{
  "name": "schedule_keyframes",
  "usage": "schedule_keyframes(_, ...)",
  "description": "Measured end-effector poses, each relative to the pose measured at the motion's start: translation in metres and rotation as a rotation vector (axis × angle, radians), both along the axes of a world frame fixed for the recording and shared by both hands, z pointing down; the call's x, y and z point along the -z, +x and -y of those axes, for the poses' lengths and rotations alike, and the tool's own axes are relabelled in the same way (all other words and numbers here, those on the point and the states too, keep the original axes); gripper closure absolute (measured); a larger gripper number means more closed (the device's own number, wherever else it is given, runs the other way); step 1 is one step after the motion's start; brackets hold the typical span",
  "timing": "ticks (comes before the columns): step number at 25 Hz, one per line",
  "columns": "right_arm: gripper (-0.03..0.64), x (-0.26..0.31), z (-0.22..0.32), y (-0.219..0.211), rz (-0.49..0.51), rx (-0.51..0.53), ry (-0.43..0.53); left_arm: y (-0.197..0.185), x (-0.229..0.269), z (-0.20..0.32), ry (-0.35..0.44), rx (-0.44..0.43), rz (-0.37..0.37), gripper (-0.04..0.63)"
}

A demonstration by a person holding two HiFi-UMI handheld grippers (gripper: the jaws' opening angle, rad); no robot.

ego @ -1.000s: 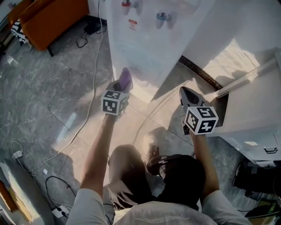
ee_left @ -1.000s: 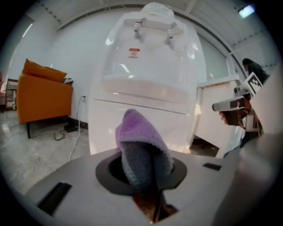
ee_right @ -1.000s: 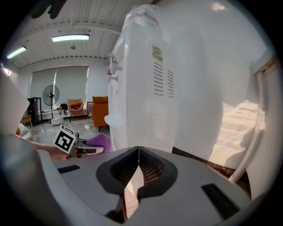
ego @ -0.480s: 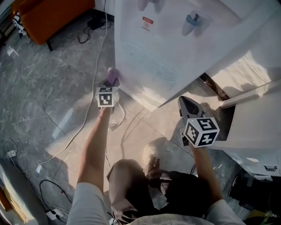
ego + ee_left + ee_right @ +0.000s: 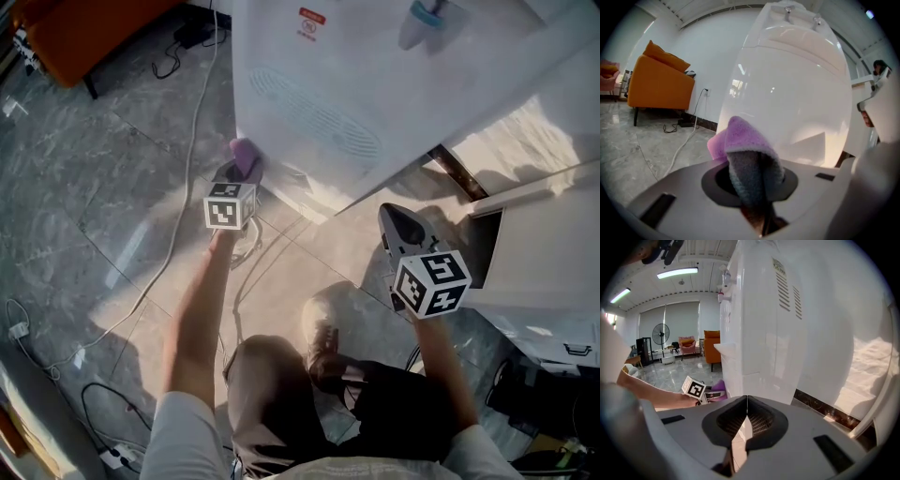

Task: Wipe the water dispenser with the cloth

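A tall white water dispenser (image 5: 328,84) stands on the floor ahead, also filling the left gripper view (image 5: 787,93) and the right gripper view (image 5: 768,324). My left gripper (image 5: 239,173) is shut on a purple cloth (image 5: 245,155), whose folded tip (image 5: 743,140) sticks out past the jaws close to the dispenser's lower left front corner; contact cannot be told. My right gripper (image 5: 398,223) is shut with nothing in it, near the dispenser's right side. From the right gripper view the left gripper (image 5: 701,391) and cloth (image 5: 718,386) show low beside the dispenser.
An orange sofa (image 5: 658,84) stands at the left with cables (image 5: 187,103) trailing over the grey tiled floor. A white cabinet (image 5: 548,244) sits at the right. The person's legs and shoe (image 5: 323,337) are below the grippers.
The head view has moved closer to the dispenser. My left gripper with the cloth has moved left, from the lower front of the dispenser to its lower left corner. The right gripper has barely moved.
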State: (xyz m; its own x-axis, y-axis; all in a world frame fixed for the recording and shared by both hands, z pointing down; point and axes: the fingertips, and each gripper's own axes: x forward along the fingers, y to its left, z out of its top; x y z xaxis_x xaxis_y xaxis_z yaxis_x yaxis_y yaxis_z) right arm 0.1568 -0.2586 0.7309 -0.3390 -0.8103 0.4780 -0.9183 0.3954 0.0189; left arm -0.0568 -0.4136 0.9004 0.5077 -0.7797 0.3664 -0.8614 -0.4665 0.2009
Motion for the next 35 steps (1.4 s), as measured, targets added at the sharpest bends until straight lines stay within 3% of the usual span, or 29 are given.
schedule_keyframes(12,0.602,0.004,-0.009,0.006,0.006,-0.067,0.001,0.110,0.033,-0.086,0.051,-0.339,0.018,0.517)
schedule_keyframes(16,0.602,-0.003,-0.010,0.003,-0.018,-0.074,-0.005,0.145,0.032,-0.112,0.034,-0.351,-0.054,0.517)
schedule_keyframes(21,0.601,-0.012,-0.014,0.000,-0.030,-0.075,-0.021,0.176,0.010,-0.147,0.005,-0.457,0.041,0.517)
schedule_keyframes(23,0.602,-0.015,-0.014,-0.001,-0.020,-0.084,-0.029,0.164,-0.011,-0.150,-0.055,-0.424,0.075,0.516)
schedule_keyframes(25,0.602,-0.017,-0.014,-0.004,-0.012,-0.078,-0.035,0.138,-0.030,-0.144,-0.105,-0.337,0.092,0.517)
schedule_keyframes(31,0.601,-0.021,-0.014,-0.004,0.010,-0.063,-0.046,0.015,-0.053,-0.067,-0.190,0.091,0.095,0.517)
schedule_keyframes(35,0.601,-0.029,-0.021,-0.009,-0.011,-0.010,-0.032,-0.037,-0.082,-0.023,-0.216,0.194,0.077,0.515)
